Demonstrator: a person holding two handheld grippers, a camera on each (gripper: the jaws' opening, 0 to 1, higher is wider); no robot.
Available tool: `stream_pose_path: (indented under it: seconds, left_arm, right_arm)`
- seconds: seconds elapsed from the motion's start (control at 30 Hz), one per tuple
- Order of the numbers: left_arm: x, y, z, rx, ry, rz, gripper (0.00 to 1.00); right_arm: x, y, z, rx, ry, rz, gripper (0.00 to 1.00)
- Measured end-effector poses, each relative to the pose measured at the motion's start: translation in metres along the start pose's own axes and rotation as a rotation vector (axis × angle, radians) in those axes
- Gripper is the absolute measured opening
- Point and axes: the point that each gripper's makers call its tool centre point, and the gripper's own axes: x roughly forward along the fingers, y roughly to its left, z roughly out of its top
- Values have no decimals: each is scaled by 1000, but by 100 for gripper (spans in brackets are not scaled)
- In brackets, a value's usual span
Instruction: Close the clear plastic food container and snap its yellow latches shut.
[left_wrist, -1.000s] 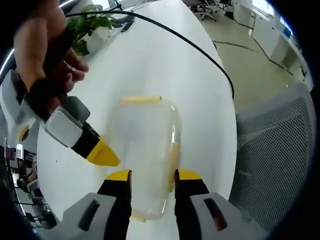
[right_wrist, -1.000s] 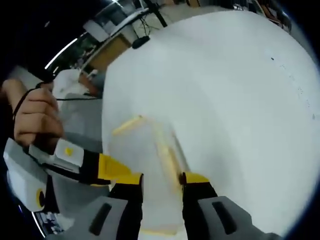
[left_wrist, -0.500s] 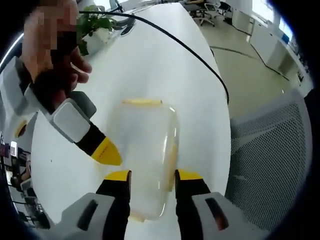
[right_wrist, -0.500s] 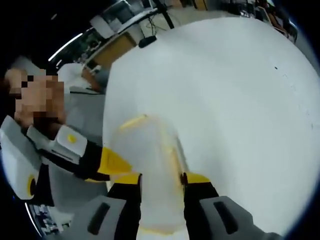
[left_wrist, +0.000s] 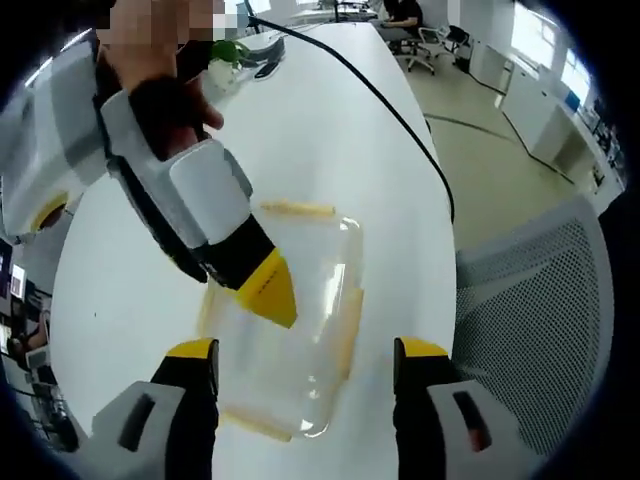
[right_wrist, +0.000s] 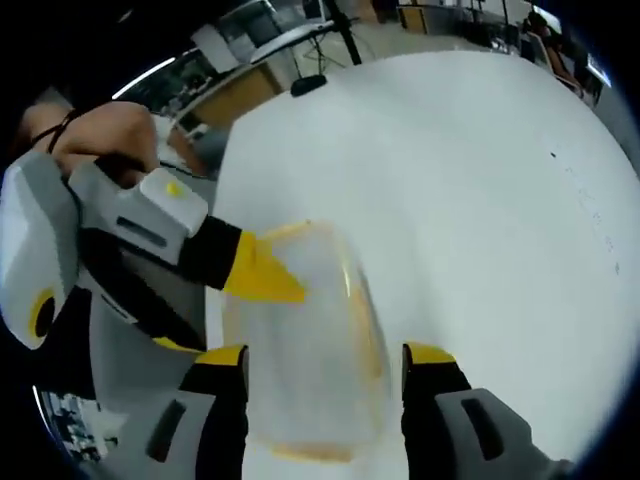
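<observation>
Both grippers wide over the container.
My left gripper (left_wrist: 305, 352) and right gripper (right_wrist: 325, 357) straddle the clear container (left_wrist: 290, 320); its long axis runs straight ahead between my jaws.

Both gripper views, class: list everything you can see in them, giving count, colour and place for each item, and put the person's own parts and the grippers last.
Clear plastic food container: one, transparent with yellow latches along its edges, on the table ahead of both grippers' jaws.
White table: one, white, under the container.
Black cable: one, black, running across the table in the left gripper view.
Grey mesh office chair: one, grey, beside the table at the right of the left gripper view.
Green plant: one, green, at the table's far end.
Person's hand: one in the left gripper view, holding the right gripper.
Left gripper: grey with yellow tips, jaws open.
Right gripper: same colours, jaws open.
</observation>
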Motion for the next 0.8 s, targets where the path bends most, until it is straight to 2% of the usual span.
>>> stream_pose_path:
  seconds: [0.1, 0.3, 0.43, 0.63, 0.8]
  left_arm:
    - [-1, 4, -2, 3, -3, -9, 80]
    - [5, 11, -15, 24, 34, -29, 90]
    - [5, 11, -14, 18, 22, -46, 99]
    - [6, 6, -13, 38, 18, -90, 99]
    - [7, 10, -17, 52, 28, -84, 99]
  right_arm:
    - [-2, 5, -3, -16, 0, -7, 68]
    - [0, 11, -13, -34, -5, -35, 76]
    - [2, 17, -21, -37, 2, -29, 77]
    - [3, 19, -23, -54, -9, -55, 88]
    - [1, 21, -22, -88, -18, -75, 92]
